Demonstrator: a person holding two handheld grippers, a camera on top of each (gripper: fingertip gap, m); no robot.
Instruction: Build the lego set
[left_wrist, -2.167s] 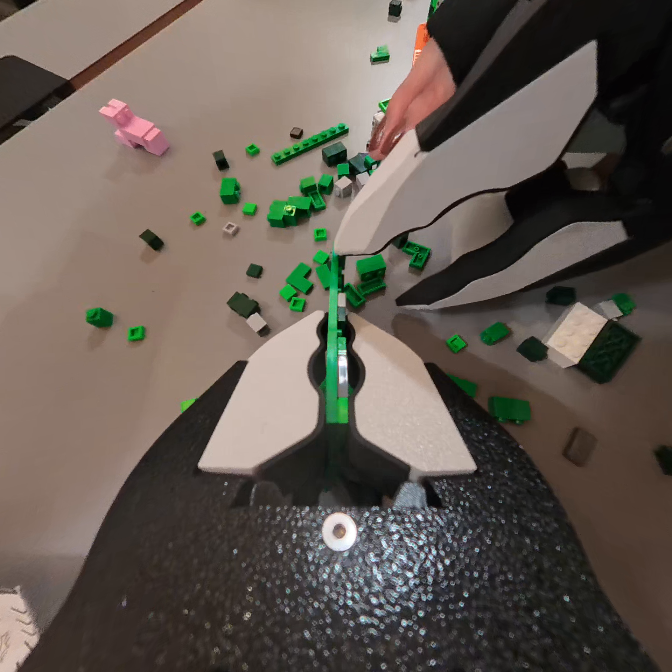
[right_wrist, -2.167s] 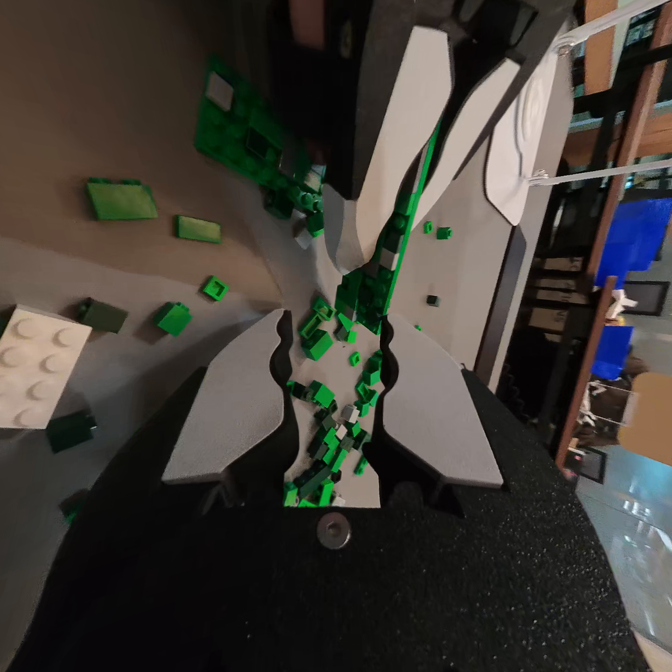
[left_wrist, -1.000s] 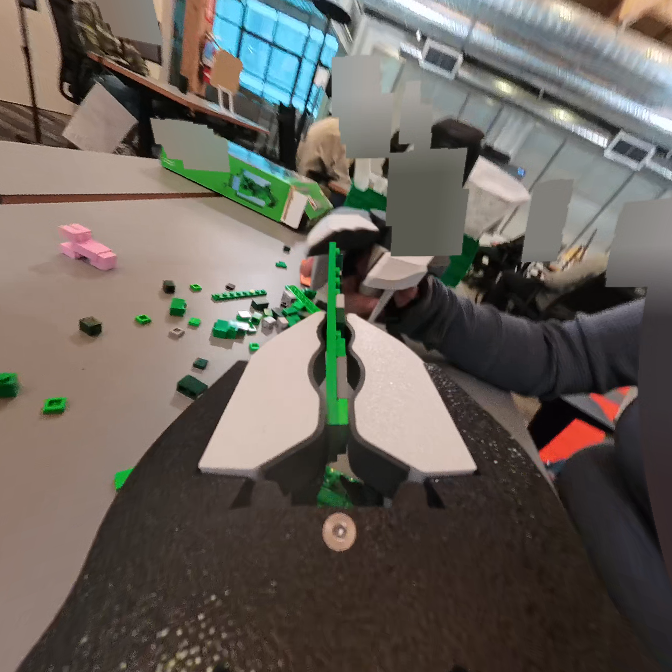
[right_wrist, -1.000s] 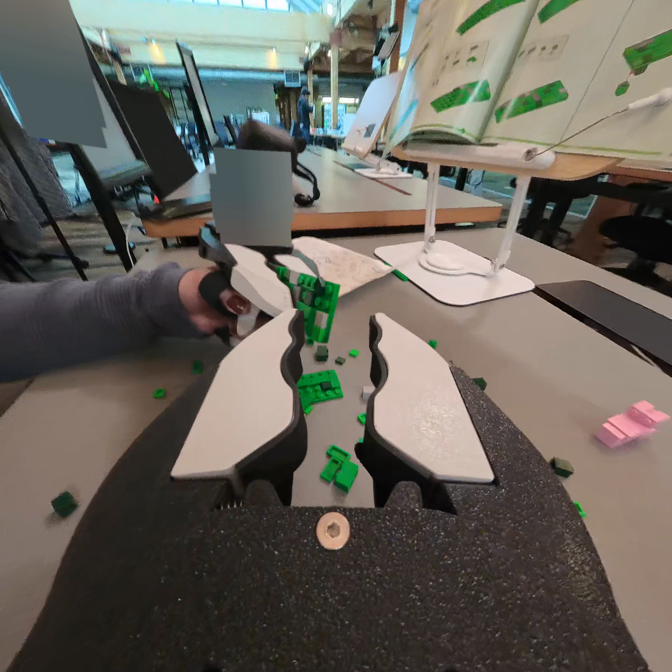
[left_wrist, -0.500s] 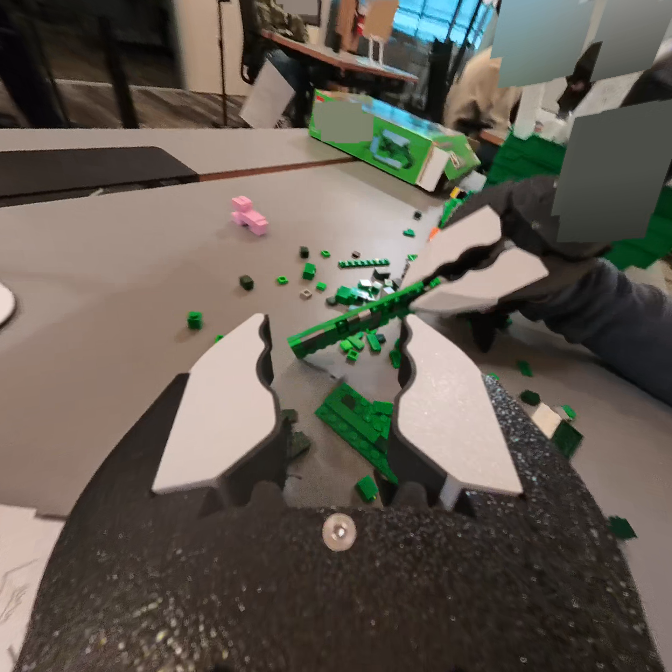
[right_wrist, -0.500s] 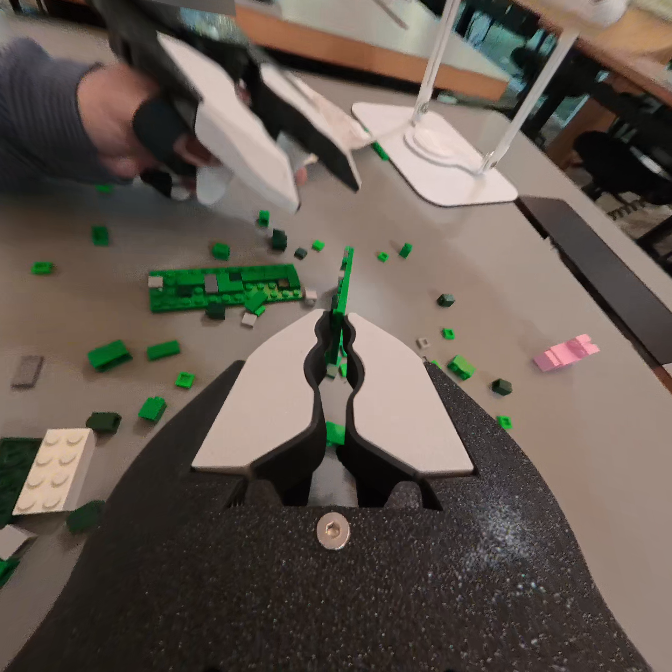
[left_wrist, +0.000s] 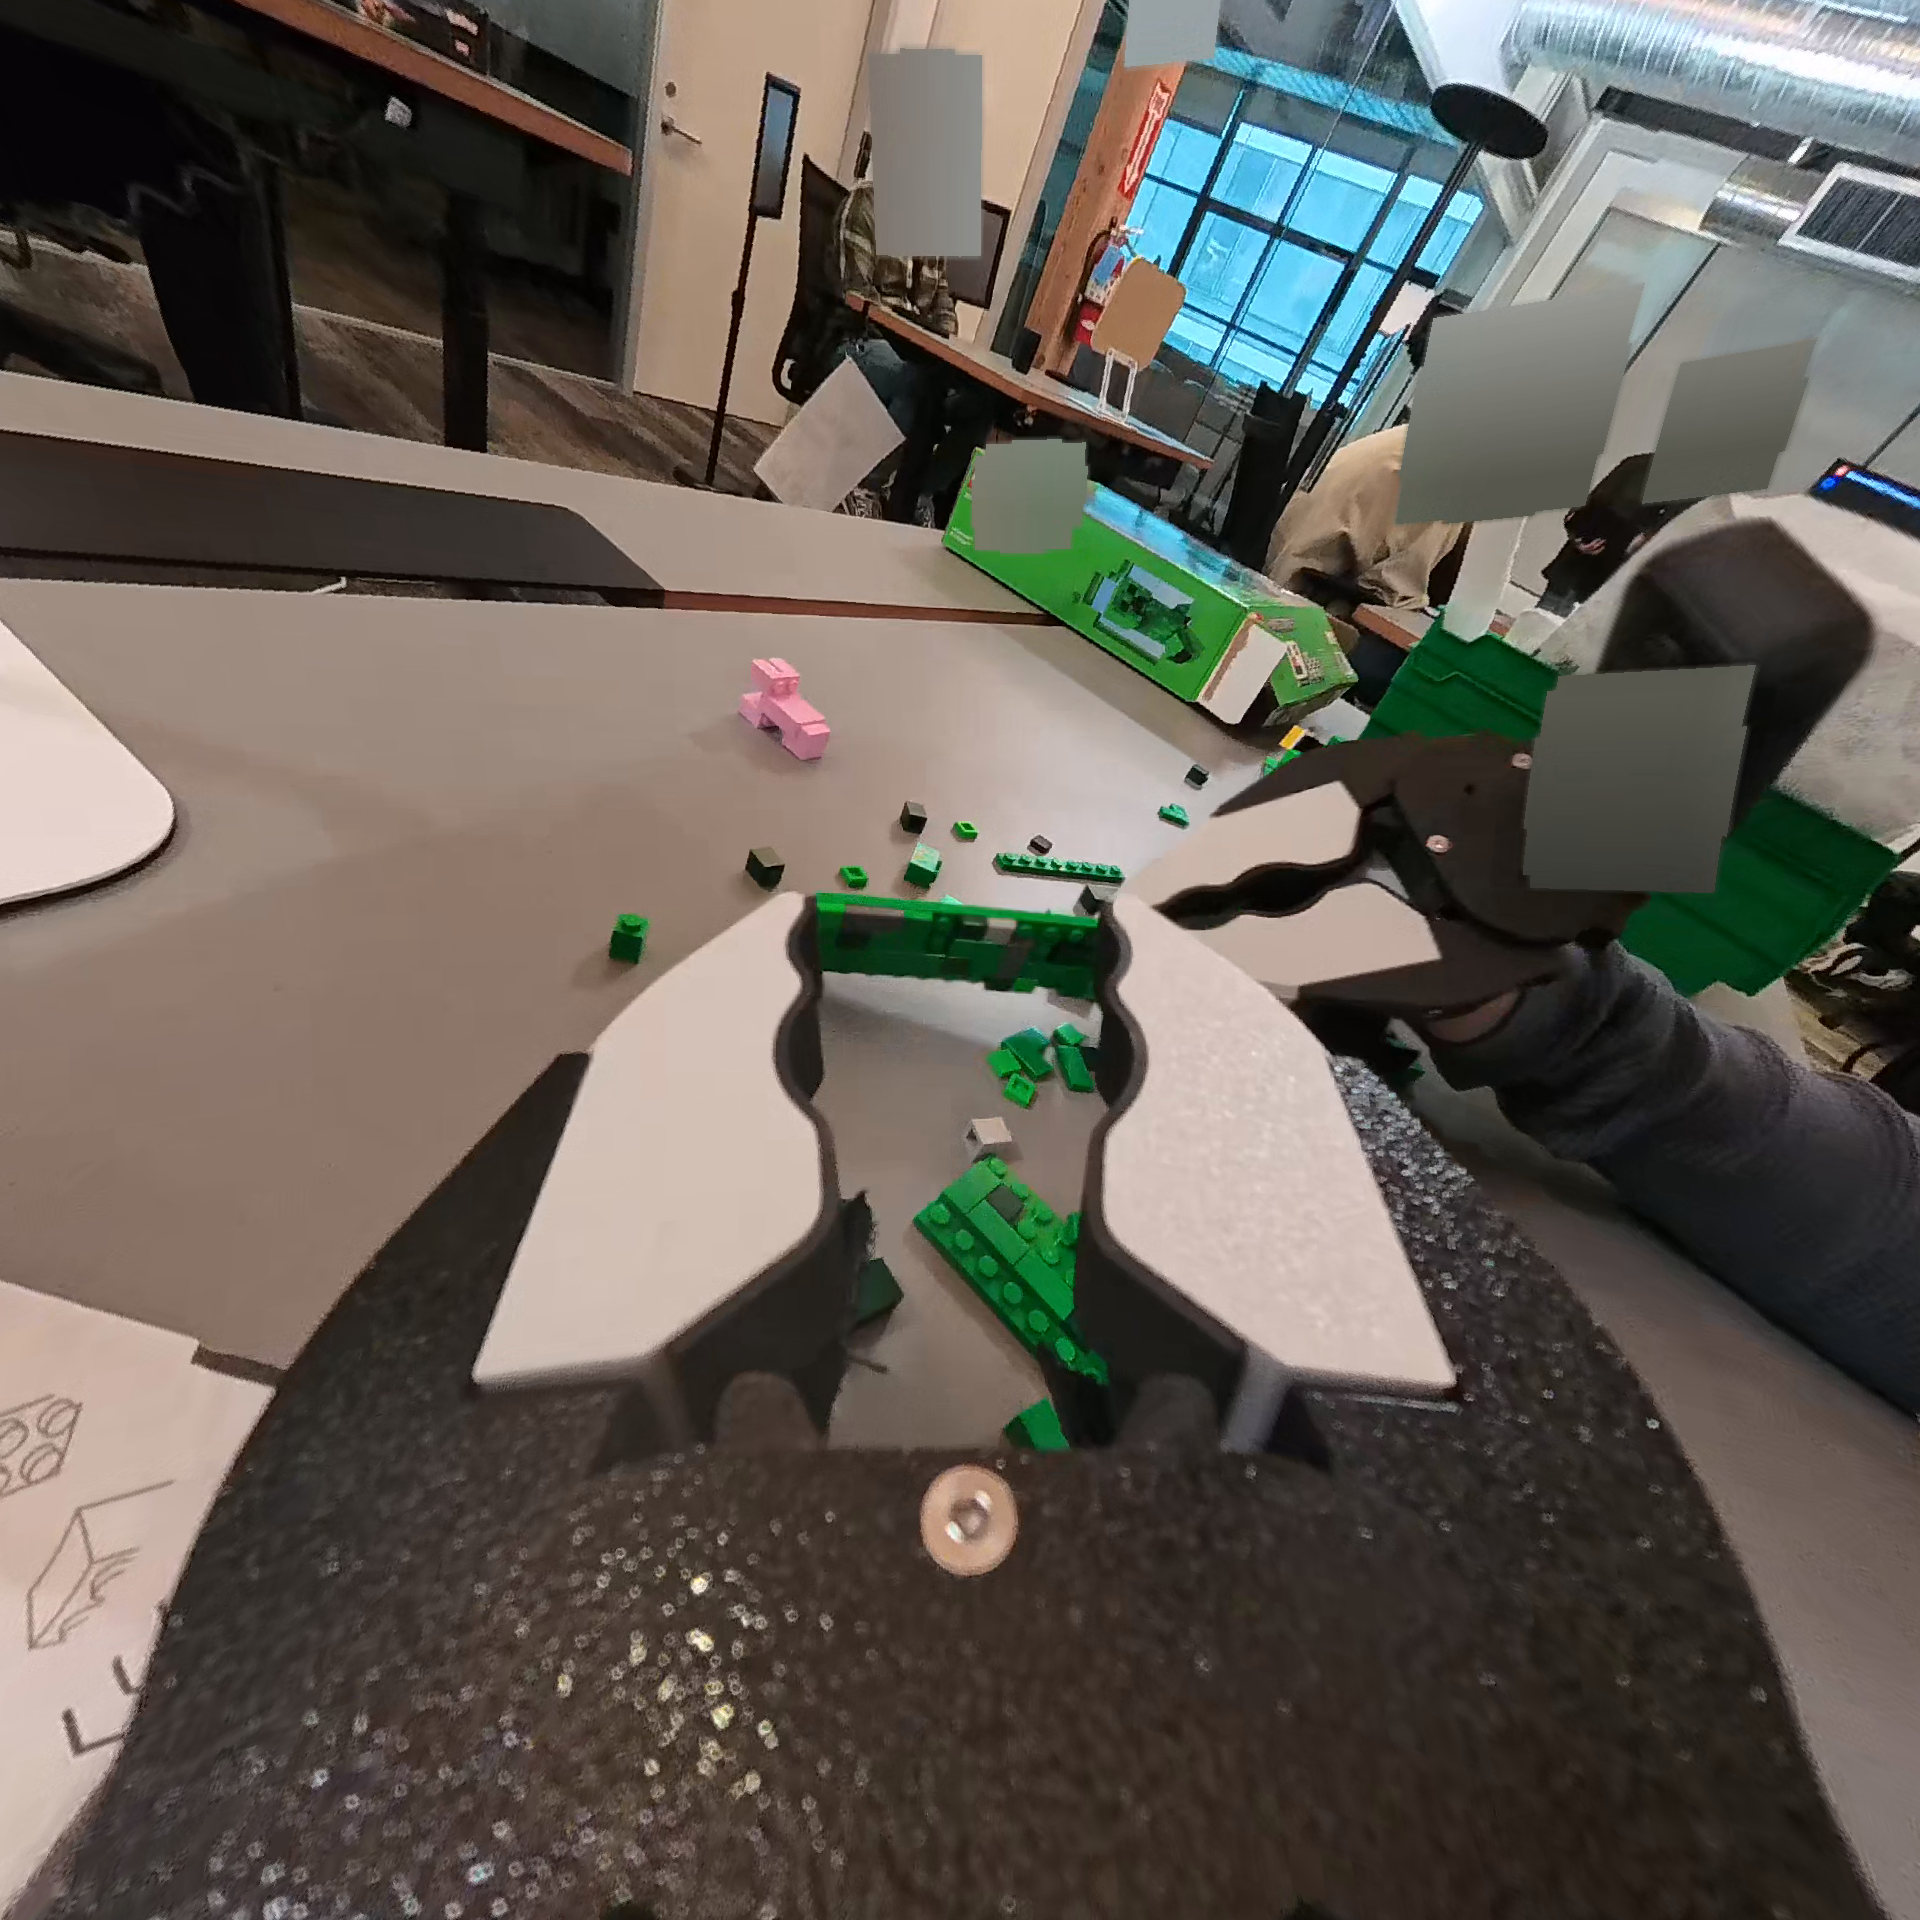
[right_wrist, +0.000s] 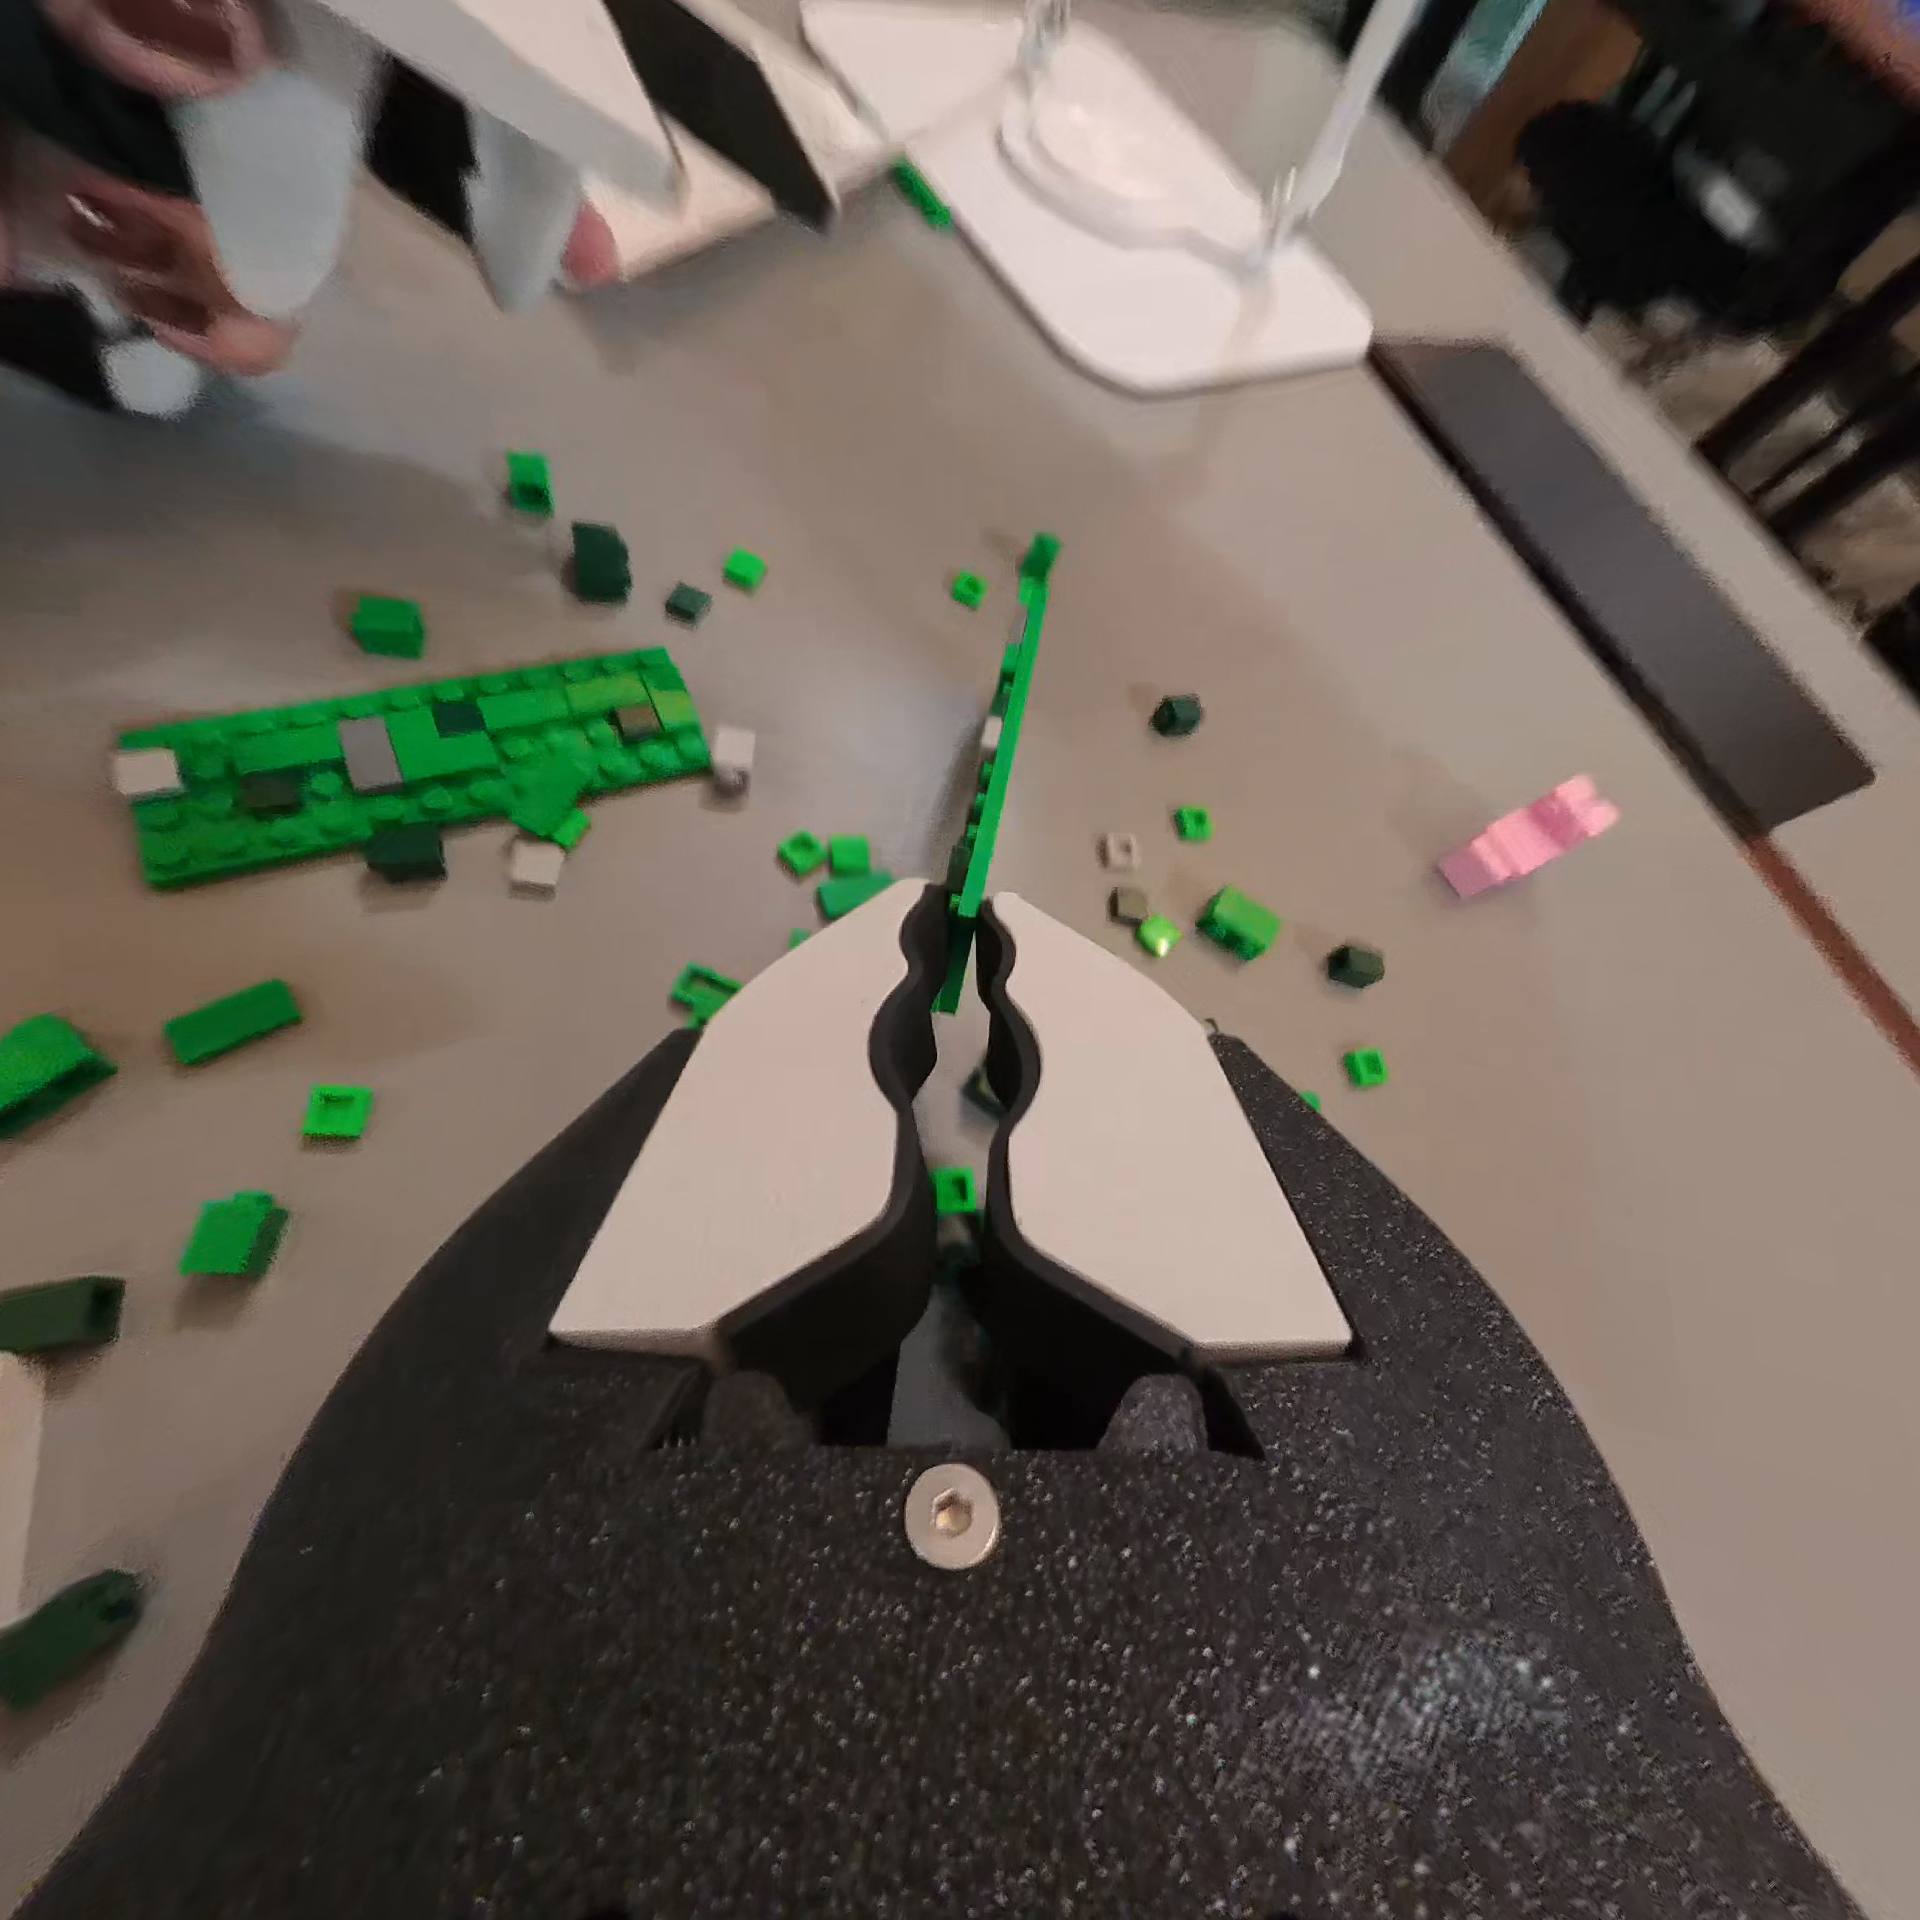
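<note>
My right gripper (right_wrist: 961, 914) is shut on one end of a long green Lego plate assembly (right_wrist: 1003, 748), held on edge above the grey table (right_wrist: 1299, 623). In the left wrist view the same plate (left_wrist: 956, 940) shows its studded face, with the right gripper (left_wrist: 1143, 899) clamped on its right end. My left gripper (left_wrist: 956, 925) is open and empty, and the plate shows in the gap beyond its tips. In the right wrist view the left gripper (right_wrist: 582, 104) is blurred at the far top left, away from the plate. A second green plate assembly (right_wrist: 416, 758) lies flat on the table; it also shows between my left fingers (left_wrist: 997, 1247).
Loose green, dark green and grey bricks (right_wrist: 1231, 920) lie scattered around both plates. A pink pig figure (left_wrist: 784, 712) stands farther off, also seen in the right wrist view (right_wrist: 1527, 836). A green box (left_wrist: 1153, 603) lies at the table's far edge. A white stand base (right_wrist: 1143, 239) and printed paper (left_wrist: 83, 1455) are nearby. The left gripper's tips are roughly 11 cm from the right gripper's.
My left gripper let go of the held plate and opened; my right gripper shut on it and took it over. The left gripper has since drawn back from it.
</note>
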